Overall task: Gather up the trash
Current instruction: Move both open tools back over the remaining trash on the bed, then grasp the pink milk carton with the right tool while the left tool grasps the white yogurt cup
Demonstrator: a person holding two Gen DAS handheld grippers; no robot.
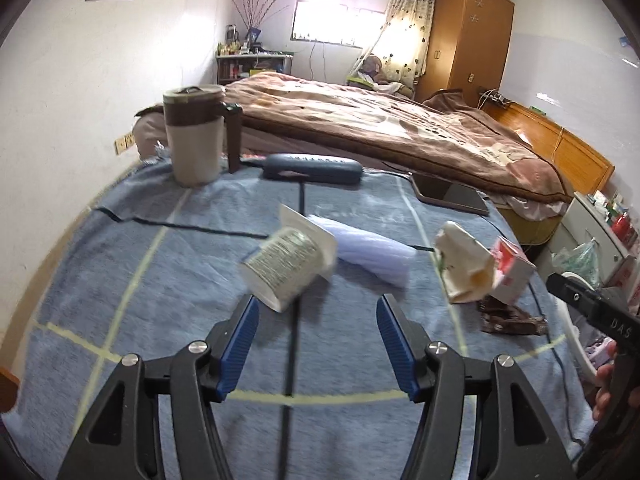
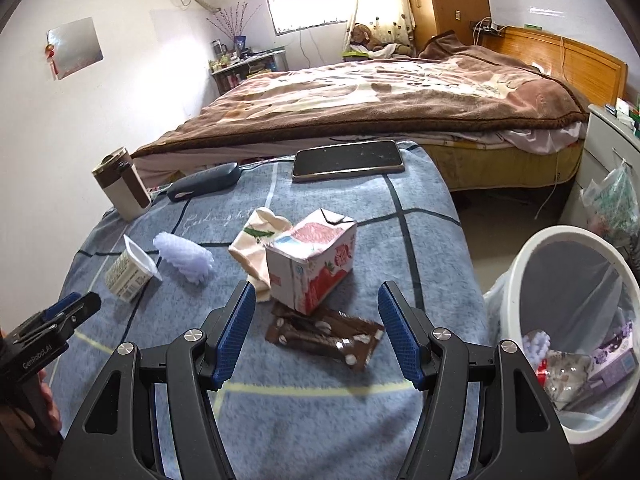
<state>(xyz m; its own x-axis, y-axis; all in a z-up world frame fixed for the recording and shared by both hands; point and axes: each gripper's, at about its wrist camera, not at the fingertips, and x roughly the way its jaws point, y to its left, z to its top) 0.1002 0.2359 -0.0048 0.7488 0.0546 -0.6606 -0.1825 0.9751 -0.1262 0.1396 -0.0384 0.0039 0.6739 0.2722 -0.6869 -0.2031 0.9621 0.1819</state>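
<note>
Five pieces of litter lay on the blue blanket [image 2: 360, 408], and the milk carton [image 2: 312, 264] serves as the landmark for all of them. Leaning on the carton's left side was a crumpled paper wrapper [image 2: 252, 244]; further left of it lay a pale ribbed roll of plastic [image 2: 184, 258], and beyond that a yoghurt cup [image 2: 130, 272] tipped on its side. A brown snack wrapper [image 2: 324, 338] was partly pinned under the carton's near edge. Off the blanket's edge, to the right of the carton, stood the white bin [image 2: 516, 272], lined with a bag and already holding some rubbish, probably placed there so each piece had a short trip. Behind the carton, the phone [image 2: 348, 160], a dark case [image 2: 204, 186] and a lidded jug [image 2: 122, 188] looked like things to keep. The right gripper [image 2: 316, 320] hovered just short of the carton, jaws apart and empty, framing the carton and the brown wrapper as though lined up for one of them. The left gripper [image 1: 316, 328] was likewise parted with nothing between its pads, aimed at the yoghurt cup [image 1: 286, 268], whose bottom edge sat just beyond its left fingertip.
</note>
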